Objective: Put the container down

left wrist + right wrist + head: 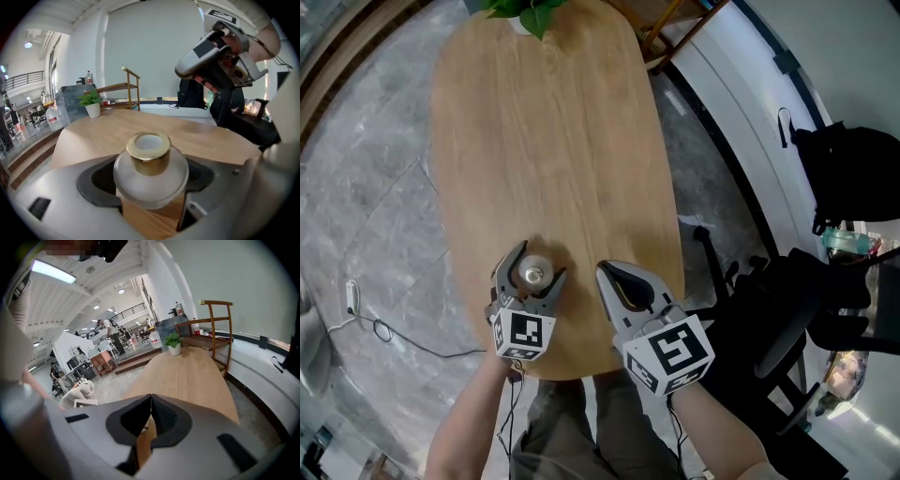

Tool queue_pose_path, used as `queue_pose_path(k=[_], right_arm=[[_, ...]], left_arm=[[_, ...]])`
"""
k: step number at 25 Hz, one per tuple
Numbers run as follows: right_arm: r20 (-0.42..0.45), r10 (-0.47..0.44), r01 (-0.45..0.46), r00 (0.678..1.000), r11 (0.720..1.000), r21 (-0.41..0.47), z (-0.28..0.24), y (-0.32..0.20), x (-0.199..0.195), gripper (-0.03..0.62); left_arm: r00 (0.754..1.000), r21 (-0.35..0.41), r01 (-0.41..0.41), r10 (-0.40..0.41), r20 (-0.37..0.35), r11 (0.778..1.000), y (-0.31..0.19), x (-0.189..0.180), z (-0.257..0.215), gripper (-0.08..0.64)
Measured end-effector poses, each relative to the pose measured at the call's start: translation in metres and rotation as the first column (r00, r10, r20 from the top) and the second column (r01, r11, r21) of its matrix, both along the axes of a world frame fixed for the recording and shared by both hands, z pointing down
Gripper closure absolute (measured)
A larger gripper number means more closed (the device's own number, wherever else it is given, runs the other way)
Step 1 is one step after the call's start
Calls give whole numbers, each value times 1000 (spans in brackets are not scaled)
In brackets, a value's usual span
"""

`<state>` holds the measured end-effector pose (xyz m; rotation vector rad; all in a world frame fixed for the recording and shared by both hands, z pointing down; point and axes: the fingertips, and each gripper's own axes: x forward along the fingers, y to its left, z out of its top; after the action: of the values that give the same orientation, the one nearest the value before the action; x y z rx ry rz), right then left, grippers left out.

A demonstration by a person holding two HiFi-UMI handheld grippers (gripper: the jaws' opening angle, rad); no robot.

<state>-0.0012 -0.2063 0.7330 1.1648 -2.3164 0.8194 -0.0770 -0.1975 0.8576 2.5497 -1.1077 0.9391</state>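
A round frosted glass container with a gold cap stands upright between the jaws of my left gripper, near the front end of the wooden table. In the left gripper view the container fills the gap and both dark pads press against its sides. Its base is down at the tabletop. My right gripper hovers just to the right of it, shut with nothing held. In the right gripper view the right gripper shows its pads meeting.
A potted plant stands at the table's far end. A black office chair sits close on the right. A wooden shelf unit stands beyond the table. A cable lies on the stone floor to the left.
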Motion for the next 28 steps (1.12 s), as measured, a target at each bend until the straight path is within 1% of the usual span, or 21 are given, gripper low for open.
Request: queue_pose_path(k=[4, 7, 10, 17, 19, 21, 23, 28], right_arm=[[-12, 10, -10, 1000, 1000, 11, -10, 0, 3, 597], [-14, 25, -24, 1000, 999, 30, -29, -1, 7, 597], [-24, 36, -35, 999, 998, 55, -53, -1, 11, 597], [-27, 62, -58, 998, 992, 114, -130, 1, 17, 597], [-23, 66, -63, 998, 989, 136, -159, 3, 18, 597], [-18, 66, -62, 998, 984, 168, -190, 3, 19, 597], [-19, 61, -56, 998, 977, 203, -221, 4, 21, 597], [-27, 51, -42, 998, 958, 283, -296, 11, 24, 597]], left_arm=[[999, -1, 21, -21, -31, 1000, 1, -4, -17, 210], [998, -17, 33, -34, -50, 999, 7, -8, -40, 210], [994, -18, 57, -59, -89, 998, 10, -13, -76, 212], [990, 10, 69, -67, -126, 998, 15, -26, -173, 216], [988, 23, 74, -70, -135, 997, 18, -29, -203, 251], [986, 43, 83, -76, -147, 996, 20, -31, -234, 309], [986, 62, 89, -79, -150, 994, 21, -32, -265, 326], [979, 115, 137, -116, -170, 984, 23, -37, -348, 422]])
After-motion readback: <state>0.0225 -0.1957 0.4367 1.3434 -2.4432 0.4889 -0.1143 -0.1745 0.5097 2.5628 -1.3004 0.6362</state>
